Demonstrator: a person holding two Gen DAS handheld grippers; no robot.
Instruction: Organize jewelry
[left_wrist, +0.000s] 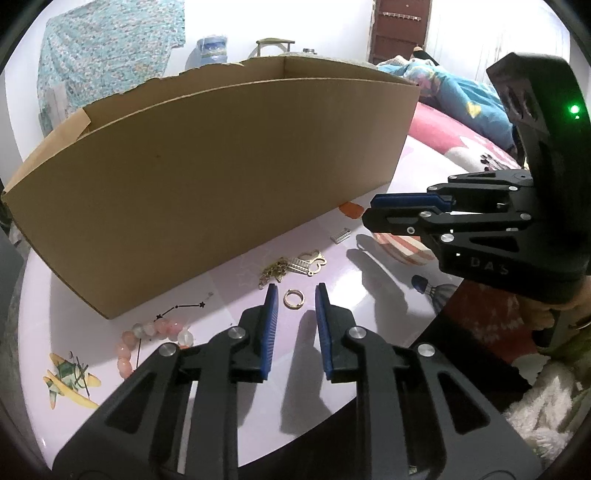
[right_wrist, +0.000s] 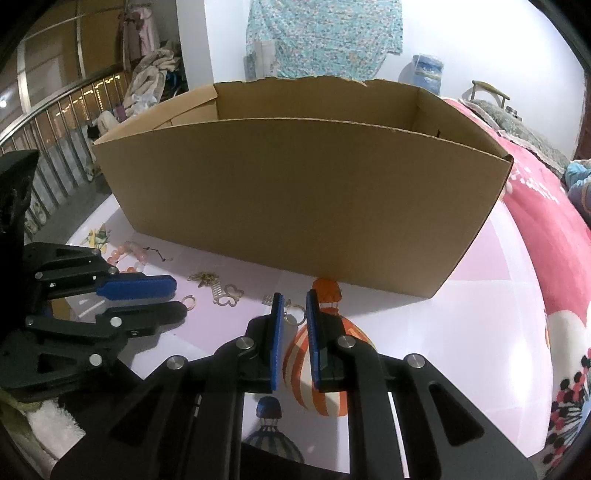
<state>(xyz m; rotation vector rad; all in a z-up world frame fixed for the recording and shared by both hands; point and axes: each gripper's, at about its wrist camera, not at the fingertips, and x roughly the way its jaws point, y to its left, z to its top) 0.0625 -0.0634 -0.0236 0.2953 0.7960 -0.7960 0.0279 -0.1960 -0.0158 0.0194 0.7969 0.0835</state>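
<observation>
A gold ring (left_wrist: 293, 298) lies on the pink table (left_wrist: 388, 302) between the blue pads of my left gripper (left_wrist: 295, 291), which is open and does not touch it. Just beyond it are a gold chain (left_wrist: 274, 274) and a butterfly-shaped piece (left_wrist: 314, 260). A silver comb charm (left_wrist: 341, 234) lies farther back, and a pink bead bracelet (left_wrist: 155, 332) is at the left. My right gripper (right_wrist: 294, 297) hovers over the printed orange balloon. It looks shut on a small ring (right_wrist: 294, 314) that spans its pads. From the left wrist view, the right gripper (left_wrist: 369, 208) is at the right.
A large open cardboard box (right_wrist: 295, 203) stands across the table behind the jewelry. Hairpins (left_wrist: 79, 373) lie at the table's left edge. A red and pink blanket (right_wrist: 546, 240) borders the table on the right. A person's hand (left_wrist: 565, 306) holds the right gripper.
</observation>
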